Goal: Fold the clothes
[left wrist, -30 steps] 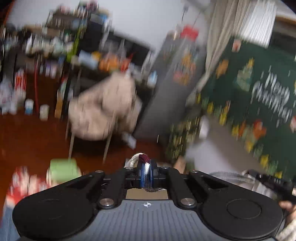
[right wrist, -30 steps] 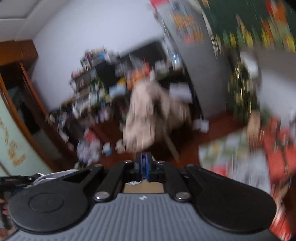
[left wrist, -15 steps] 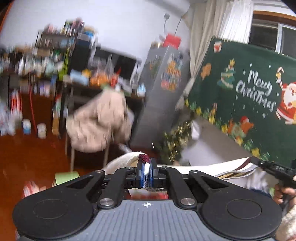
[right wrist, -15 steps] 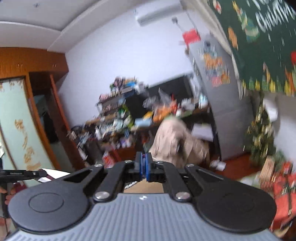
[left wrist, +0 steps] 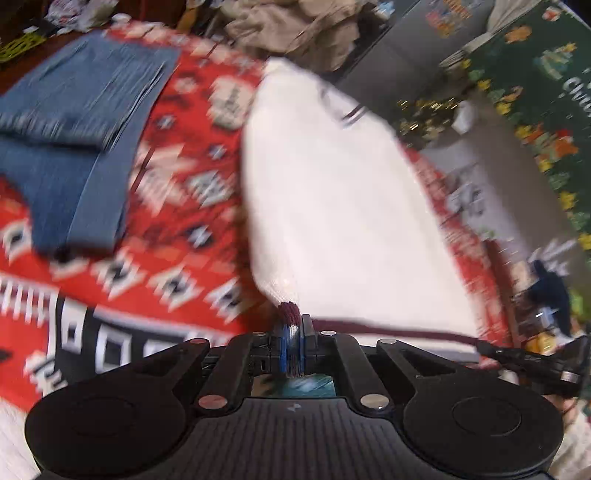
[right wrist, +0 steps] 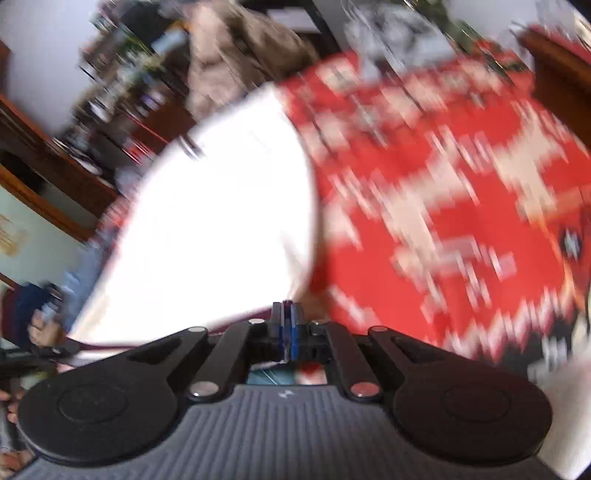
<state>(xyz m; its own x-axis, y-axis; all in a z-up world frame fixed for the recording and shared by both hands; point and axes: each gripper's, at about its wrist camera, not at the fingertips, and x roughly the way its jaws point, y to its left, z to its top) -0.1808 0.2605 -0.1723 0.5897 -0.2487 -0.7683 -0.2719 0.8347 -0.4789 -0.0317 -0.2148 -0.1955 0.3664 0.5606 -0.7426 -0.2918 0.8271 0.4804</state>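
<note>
A white knit garment with a dark red hem spreads out over a red patterned cloth. My left gripper is shut on one corner of that hem. In the right wrist view the same white garment stretches to the left, and my right gripper is shut on its other corner. The dark red hem runs taut between the two grippers. The right gripper also shows at the right edge of the left wrist view. Both views are blurred by motion.
Folded blue jeans lie on the red cloth to the left of the white garment. A beige heap of cloth sits beyond the far edge. A green Christmas hanging and a cluttered shelf stand behind.
Both grippers have swung down from facing the room to facing the red cloth. The white garment, held up before, now spreads out over the cloth.
</note>
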